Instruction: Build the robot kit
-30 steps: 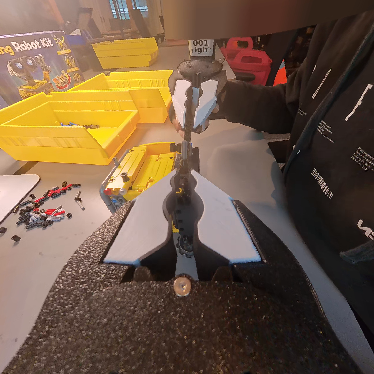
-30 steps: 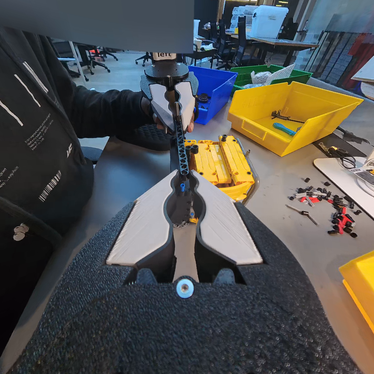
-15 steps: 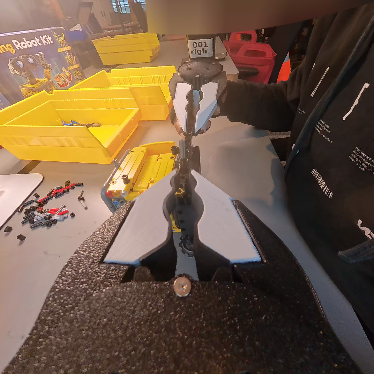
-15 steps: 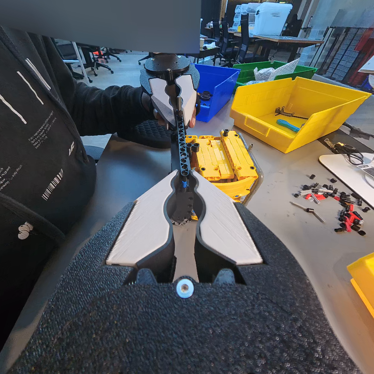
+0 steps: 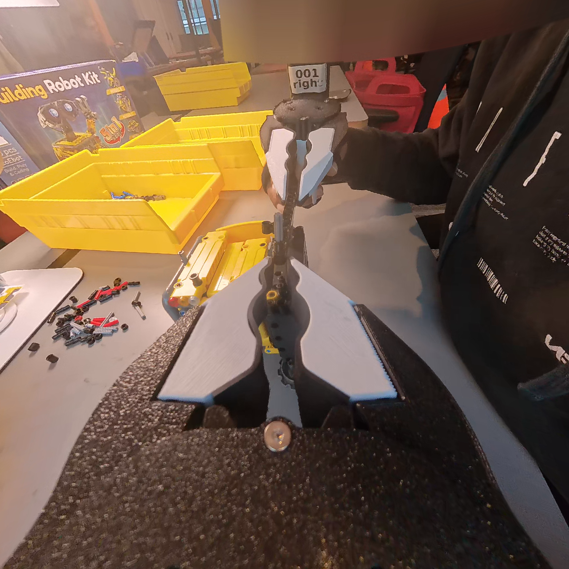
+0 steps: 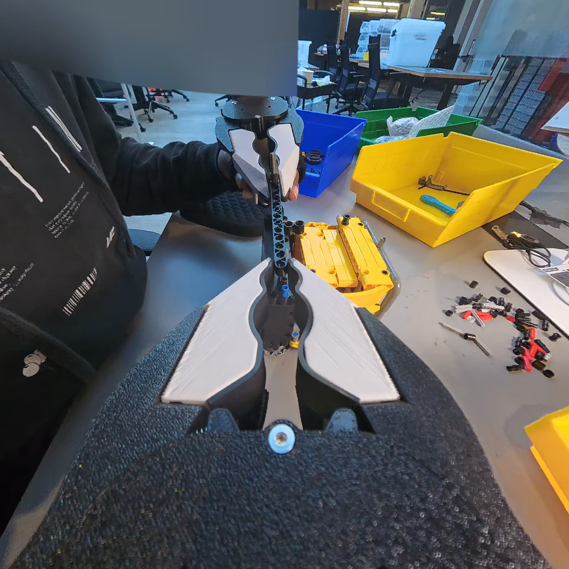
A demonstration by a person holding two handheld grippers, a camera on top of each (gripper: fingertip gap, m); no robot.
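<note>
A long black beam with holes [image 5: 288, 212] is held in the air between my two grippers. My left gripper [image 5: 278, 261] is shut on one end, where a black gear [image 5: 285, 374] and a grey axle [image 5: 278, 228] sit. My right gripper [image 6: 280, 261] is shut on the other end of the beam [image 6: 278, 234]. Each gripper shows in the other's view, the right gripper [image 5: 292, 197] and the left gripper [image 6: 272, 191]. A yellow block assembly [image 5: 221, 258] lies on the grey table just below the beam, also in the right wrist view [image 6: 341, 258].
Yellow bins [image 5: 92, 209] and a printed kit box [image 5: 67, 114] stand behind. Loose black, red and grey pins [image 5: 89, 317] lie on the table, also [image 6: 505, 323]. A blue bin [image 6: 329, 147], a yellow bin [image 6: 446, 184] and a white pad [image 5: 30, 301] are near. A person in black is close by.
Both grippers stay shut on the beam. The views shift only slightly; nothing was let go or taken.
</note>
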